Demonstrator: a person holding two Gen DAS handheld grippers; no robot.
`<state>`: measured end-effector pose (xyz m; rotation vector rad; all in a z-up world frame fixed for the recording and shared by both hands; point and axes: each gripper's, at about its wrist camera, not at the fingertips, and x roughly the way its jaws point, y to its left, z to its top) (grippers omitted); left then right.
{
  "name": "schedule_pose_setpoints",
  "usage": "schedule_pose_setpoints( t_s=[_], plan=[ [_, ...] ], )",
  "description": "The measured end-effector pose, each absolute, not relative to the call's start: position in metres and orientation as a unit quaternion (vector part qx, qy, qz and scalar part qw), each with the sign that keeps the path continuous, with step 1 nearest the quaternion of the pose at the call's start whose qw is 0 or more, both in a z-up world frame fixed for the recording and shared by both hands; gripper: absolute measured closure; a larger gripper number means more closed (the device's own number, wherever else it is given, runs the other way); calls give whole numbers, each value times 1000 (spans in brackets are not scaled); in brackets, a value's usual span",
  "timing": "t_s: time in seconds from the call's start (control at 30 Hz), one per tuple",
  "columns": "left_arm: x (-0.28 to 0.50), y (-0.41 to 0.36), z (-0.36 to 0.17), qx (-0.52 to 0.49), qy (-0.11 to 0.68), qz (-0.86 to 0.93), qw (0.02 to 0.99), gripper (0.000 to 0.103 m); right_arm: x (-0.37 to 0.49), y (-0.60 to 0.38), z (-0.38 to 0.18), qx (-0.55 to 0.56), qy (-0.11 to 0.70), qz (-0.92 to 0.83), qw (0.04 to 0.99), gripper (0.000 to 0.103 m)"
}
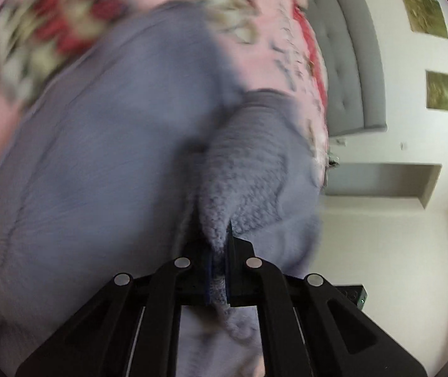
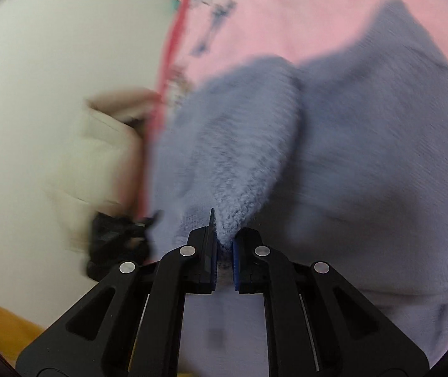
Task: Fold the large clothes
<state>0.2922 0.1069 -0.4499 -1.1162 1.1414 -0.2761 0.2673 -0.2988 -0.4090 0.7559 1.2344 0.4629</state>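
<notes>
Both grippers are clamped on the fuzzy grey-blue garment (image 1: 104,163): left gripper (image 1: 219,248) and right gripper (image 2: 224,238) each pinch a fold. It's spread over the pink floral bedspread (image 2: 286,25), running away from the fingers; exact long axis is too blurry to call.

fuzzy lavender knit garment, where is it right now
The fuzzy lavender knit garment lies on the pink patterned bedspread, with a fold pinched in each tool: left tool, right tool.

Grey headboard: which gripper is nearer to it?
Left, probably. The left gripper has the headboard beyond the sweater it grips; the right gripper's view lacks it.
</notes>
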Motion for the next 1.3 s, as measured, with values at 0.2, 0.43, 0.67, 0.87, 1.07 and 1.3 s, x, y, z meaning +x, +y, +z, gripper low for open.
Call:
schedule_pose_setpoints(
  t_s=[0.2,0.43,0.67,0.87,1.07,1.3],
  plan=[
    [290,91,-437,-410,490,-138,757,96,261,-287,-414,300,538,184,766,87],
    [259,88,-363,-257,420,-112,863,64,221,-266,-339,137,457,151,866,32],
    [286,8,-360,-83,444,-235,861,62,226,-202,-329,-35,409,261,874,41],
    [278,6,-399,-41,476,-251,842,62,226,-199,-386,-67,473,260,839,44],
    [276,2,-409,-16,473,-258,842,62,216,-186,-401,-130,459,257,840,39],
    [280,4,-399,-63,495,-226,836,58,215,-196,-389,-61,475,256,840,30]
  ],
)
